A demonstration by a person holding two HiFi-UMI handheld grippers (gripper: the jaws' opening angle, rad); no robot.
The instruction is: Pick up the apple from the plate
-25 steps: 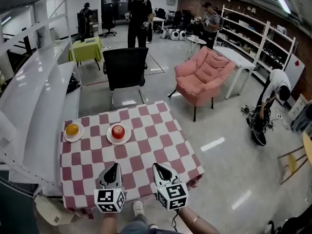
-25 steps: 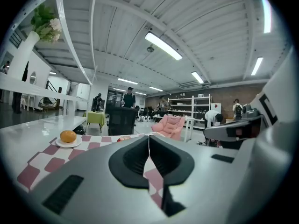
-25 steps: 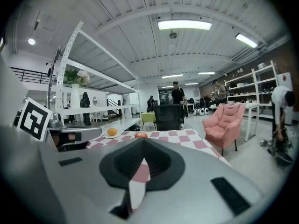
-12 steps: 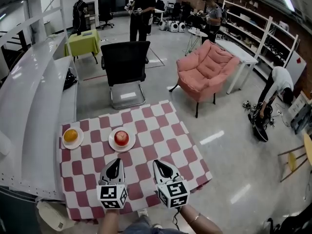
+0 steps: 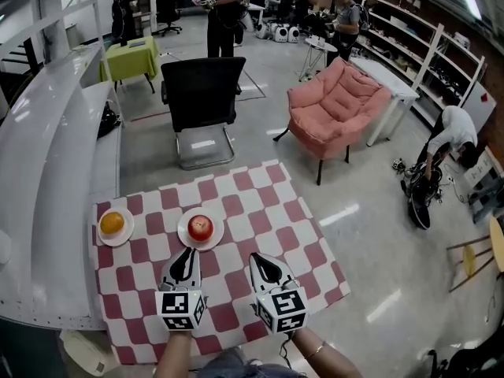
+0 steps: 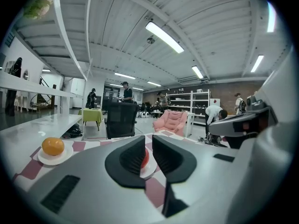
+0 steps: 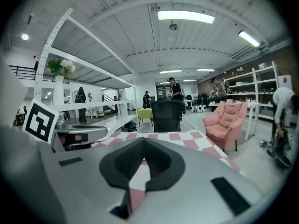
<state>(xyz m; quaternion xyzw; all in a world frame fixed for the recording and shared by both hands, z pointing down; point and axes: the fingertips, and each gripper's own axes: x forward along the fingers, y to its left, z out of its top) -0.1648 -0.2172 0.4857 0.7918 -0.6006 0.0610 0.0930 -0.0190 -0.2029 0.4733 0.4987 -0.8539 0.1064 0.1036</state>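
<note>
Little achieved so far. Hovered over the near part of the checked table [image 5: 268,211] with the left tongs [image 5: 187,253] and right tongs [image 5: 259,257], short of the goal. Had just been parting the left tongs to a narrow slit, nothing between; held the right tongs clenched and empty. Found the apple [image 5: 200,227] untouched on its plate [image 5: 216,235], just ahead of the left tongs. Yet to come: reach, grip, lift.

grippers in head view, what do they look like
The left gripper and right gripper are pale grey tapering shells with black ribbed pads, each carrying a white cube with black square markers. A thin bracelet sits on the right wrist. The left jaws have just been opening, nothing between them.
</note>
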